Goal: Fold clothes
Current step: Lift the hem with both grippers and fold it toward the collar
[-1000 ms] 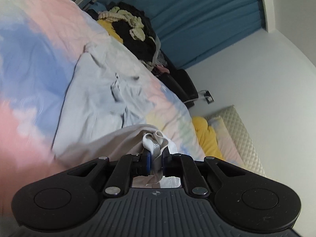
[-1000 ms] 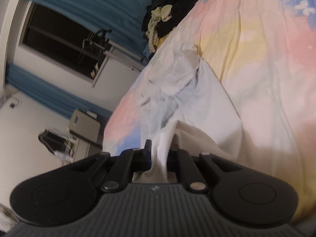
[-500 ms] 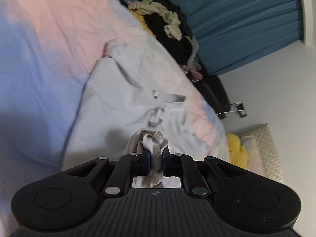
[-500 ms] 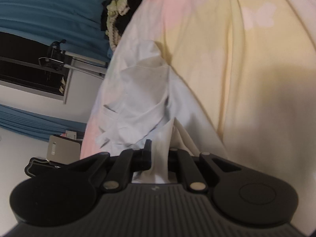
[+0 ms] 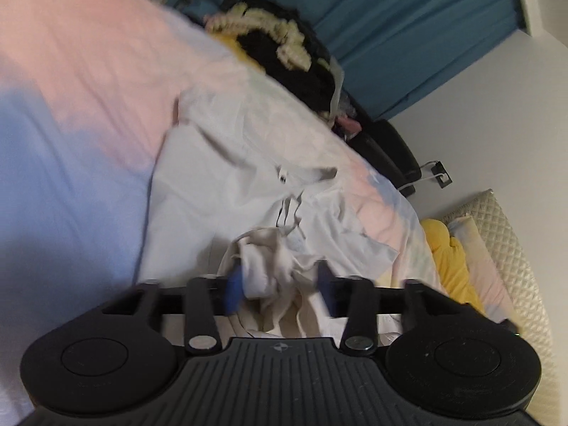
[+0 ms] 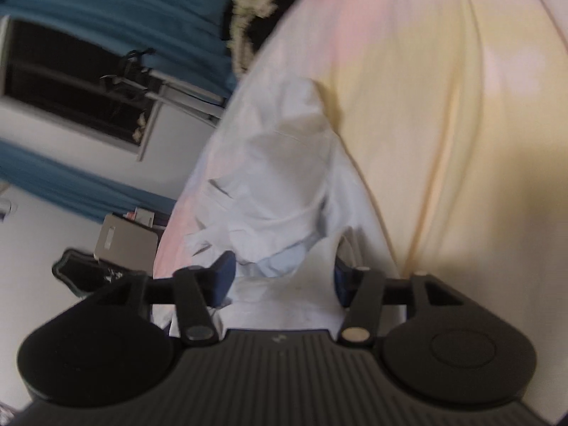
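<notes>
Both claws point(image 5: 280, 289) point(image 6: 282, 277) just opened, releasing the shirt point(image 5: 220, 177).

This is a bedroom in a home. A bed spread with a pastel pink, blue and yellow sheet point(image 5: 88, 81) fills most of both views, with a heap of dark and yellow clothes point(image 5: 284, 53) at its far end and a quilted cream pillow point(image 5: 511, 248) beside it. Teal curtains point(image 5: 408, 17) hang along a white wall, and the right view shows a dark window point(image 6: 71, 85).
</notes>
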The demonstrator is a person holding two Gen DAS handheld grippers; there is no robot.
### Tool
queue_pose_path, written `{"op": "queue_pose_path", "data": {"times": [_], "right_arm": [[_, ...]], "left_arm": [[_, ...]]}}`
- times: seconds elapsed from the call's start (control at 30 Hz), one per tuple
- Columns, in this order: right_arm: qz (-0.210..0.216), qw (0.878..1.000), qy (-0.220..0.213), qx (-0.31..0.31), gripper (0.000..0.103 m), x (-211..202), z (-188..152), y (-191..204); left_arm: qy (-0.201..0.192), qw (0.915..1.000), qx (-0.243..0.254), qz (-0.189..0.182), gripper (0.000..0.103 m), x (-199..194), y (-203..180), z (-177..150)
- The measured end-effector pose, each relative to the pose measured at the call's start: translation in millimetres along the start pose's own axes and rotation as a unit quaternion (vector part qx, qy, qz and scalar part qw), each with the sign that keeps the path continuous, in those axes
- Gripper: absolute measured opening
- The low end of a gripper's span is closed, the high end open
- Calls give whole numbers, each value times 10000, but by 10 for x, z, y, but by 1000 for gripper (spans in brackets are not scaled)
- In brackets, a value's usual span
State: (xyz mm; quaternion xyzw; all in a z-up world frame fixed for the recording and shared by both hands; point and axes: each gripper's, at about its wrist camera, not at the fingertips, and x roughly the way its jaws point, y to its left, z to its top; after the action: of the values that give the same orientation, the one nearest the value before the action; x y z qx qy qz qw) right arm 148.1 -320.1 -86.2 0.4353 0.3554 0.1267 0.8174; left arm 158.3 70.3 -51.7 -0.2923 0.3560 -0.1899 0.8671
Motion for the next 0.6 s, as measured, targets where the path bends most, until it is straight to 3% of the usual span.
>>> {"op": "queue_pose_path", "data": {"times": [0.07, 0.17, 0.27, 0.3, 0.4, 0.53, 0.6], "right_arm": [[-149, 9979, -380, -506, 59, -217, -35, 149], [-479, 9843, -847, -1470, 56, -474, -170, 379], [-495, 9713, -914, -2140, 28, -597, -370, 550], [-436, 9701, -788, -2254, 18, -573, -451, 588], [-336, 9659, -313, -2547, 14, -433, -708, 682], [-969, 9502, 279, -2947, 14, -41, -999, 641], [-1268, 9462, 475, -2939, 14, 109, -1048, 525]], "left_arm": [[-262, 9983, 461, 228, 59, -180, -134, -31], [-577, 9912, 1084, 492, 59, -428, -320, -101], [-780, 9857, 1423, 452, 57, -607, -459, -225], [-741, 9843, 1551, 405, 57, -613, -508, -290], [-442, 9783, 1990, 370, 50, -494, -668, -554], [144, 9720, 2249, 664, 34, -159, -690, -790], [354, 9683, 2312, 874, 32, 2, -645, -824]]}}
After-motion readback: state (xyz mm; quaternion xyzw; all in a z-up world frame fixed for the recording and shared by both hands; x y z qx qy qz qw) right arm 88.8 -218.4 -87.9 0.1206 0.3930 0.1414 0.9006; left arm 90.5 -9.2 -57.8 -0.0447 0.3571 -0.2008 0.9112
